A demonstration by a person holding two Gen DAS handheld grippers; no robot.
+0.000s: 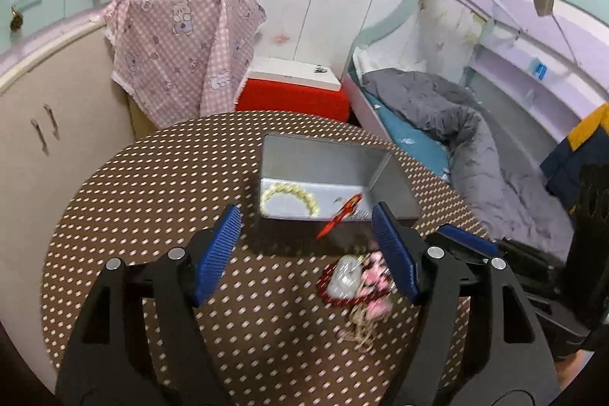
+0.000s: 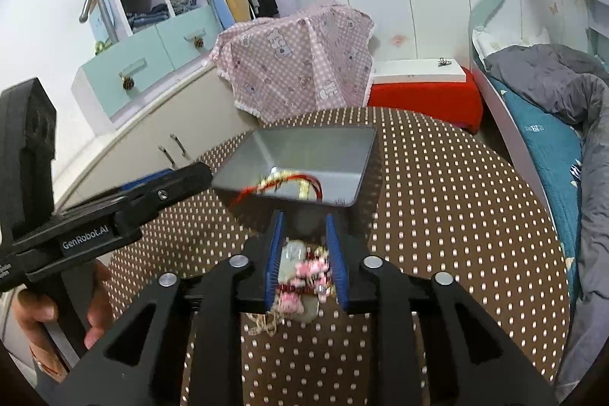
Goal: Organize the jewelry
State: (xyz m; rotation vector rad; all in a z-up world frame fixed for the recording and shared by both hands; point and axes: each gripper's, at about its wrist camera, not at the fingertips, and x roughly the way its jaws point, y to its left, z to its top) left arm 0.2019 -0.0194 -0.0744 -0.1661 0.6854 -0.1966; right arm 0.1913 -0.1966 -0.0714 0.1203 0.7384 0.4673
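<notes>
The tin (image 1: 327,177) stands open on the dotted table (image 1: 152,215), a pale bead bracelet (image 1: 289,196) lying on its floor at the left; a red cord piece (image 1: 340,214) hangs blurred over the tin's near wall, whether touching it or in the air I cannot tell. The left gripper (image 1: 308,246) is spread wide and holds nothing, its blue fingers (image 1: 219,253) just short of the tin's near wall. Nearer than the tin, on the table, lies a tangled heap (image 1: 356,280) of pink charms, a clear stone, dark red beads and a thin chain. The right gripper (image 2: 304,261) is narrowed around that heap (image 2: 304,273), its pads close on either side; blur hides whether they press it. Beyond the tin is a pink checked cloth (image 1: 179,52)
</notes>
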